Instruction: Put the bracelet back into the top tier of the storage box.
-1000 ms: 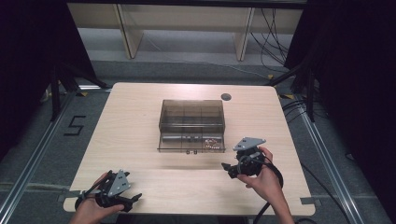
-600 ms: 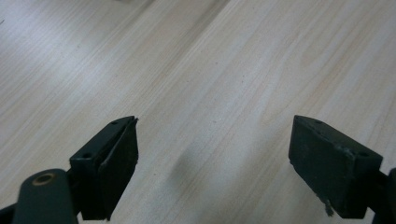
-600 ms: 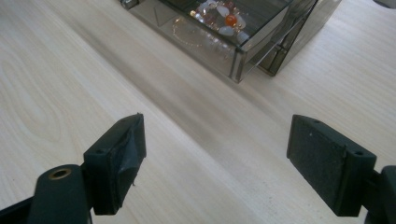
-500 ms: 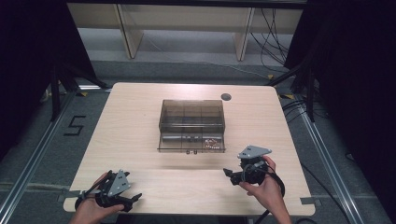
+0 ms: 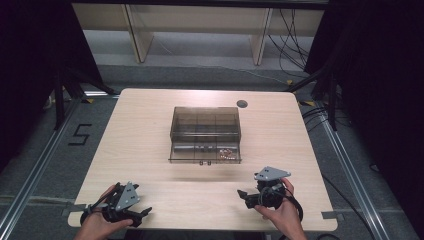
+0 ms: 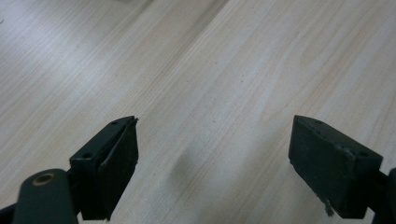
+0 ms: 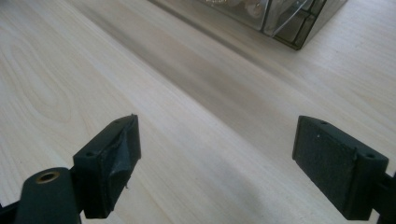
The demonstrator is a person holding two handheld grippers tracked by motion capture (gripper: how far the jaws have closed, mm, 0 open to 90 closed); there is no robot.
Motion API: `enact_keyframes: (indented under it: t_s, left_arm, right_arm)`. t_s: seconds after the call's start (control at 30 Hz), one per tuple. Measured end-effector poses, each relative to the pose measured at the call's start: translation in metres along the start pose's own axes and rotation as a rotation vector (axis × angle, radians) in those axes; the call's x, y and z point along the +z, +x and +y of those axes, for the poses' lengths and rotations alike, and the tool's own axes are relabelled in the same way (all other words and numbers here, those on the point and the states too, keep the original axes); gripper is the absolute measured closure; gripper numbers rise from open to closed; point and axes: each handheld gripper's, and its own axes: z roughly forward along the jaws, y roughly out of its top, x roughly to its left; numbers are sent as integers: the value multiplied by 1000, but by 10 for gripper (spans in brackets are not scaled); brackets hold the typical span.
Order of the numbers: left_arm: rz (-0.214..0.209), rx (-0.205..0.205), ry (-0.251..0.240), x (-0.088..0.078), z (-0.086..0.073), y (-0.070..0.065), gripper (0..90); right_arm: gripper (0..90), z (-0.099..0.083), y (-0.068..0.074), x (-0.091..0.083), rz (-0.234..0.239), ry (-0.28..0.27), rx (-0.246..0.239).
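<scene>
The right hand-held gripper (image 5: 242,193) sat low over the near right part of the surface (image 5: 150,130), its jaws spread wide with nothing between them; they had just been opening a little further. The left hand-held gripper (image 5: 145,212) rested at the near left corner, jaws likewise wide and empty over bare wood. Beyond the right one, well apart from both, the smoky clear plastic organizer box (image 5: 205,133) stood at the middle of the surface, divided into compartments, with a cluster of small pale pieces (image 5: 227,154) in the near right compartment. In the right gripper view the box's corner (image 7: 299,28) showed ahead, its thin walls catching the light. The box looked light, stiff and smooth, likely to slide or tip if pushed high; a grip across a thin wall or rim near a corner seemed surest. The small pieces looked loose and apt to scatter if the box were jolted.
</scene>
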Motion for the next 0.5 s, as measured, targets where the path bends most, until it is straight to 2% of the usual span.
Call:
enact_keyframes:
  t_s: [0.07, 0.1, 0.13, 0.17, 0.2, 0.27, 0.3, 0.37, 0.43, 0.47, 0.5]
  left_arm:
    - [-3, -3, -1, 0, 0, 0, 158]
    - [-1, 0, 0, 0, 0, 0, 158]
    - [5, -1, 0, 0, 0, 0, 158]
    - [3, 5, 0, 0, 0, 0, 158]
    - [6, -2, -1, 0, 0, -1, 158]
    - [9, 4, -2, 0, 0, 0, 158]
    - [6, 3, 0, 0, 0, 0, 158]
    - [8, 4, -5, 0, 0, 0, 158]
    - [-10, 0, -5, 1, 0, 0, 158]
    - [-10, -2, -5, 1, 0, -1, 158]
    - [-10, -2, -5, 1, 0, 0, 158]
  right_arm:
    - [163, -3, 1, 2, 2, -7, -18]
    - [163, -4, 1, 2, 8, 7, -18]
    - [163, -5, 0, 3, 4, -10, -36]
    - [162, -6, 2, 2, 7, 12, -7]
    - [163, -8, 2, 3, -5, -4, -15]
    - [163, -10, 4, 3, 1, 11, 3]
    - [163, -12, 4, 3, -3, 0, -19]
    - [163, -13, 4, 2, 2, 4, -25]
    - [162, -15, 6, 3, -3, -4, -16]
    - [163, -16, 7, 2, 6, 12, 4]
    - [163, -17, 7, 2, 2, 2, -9]
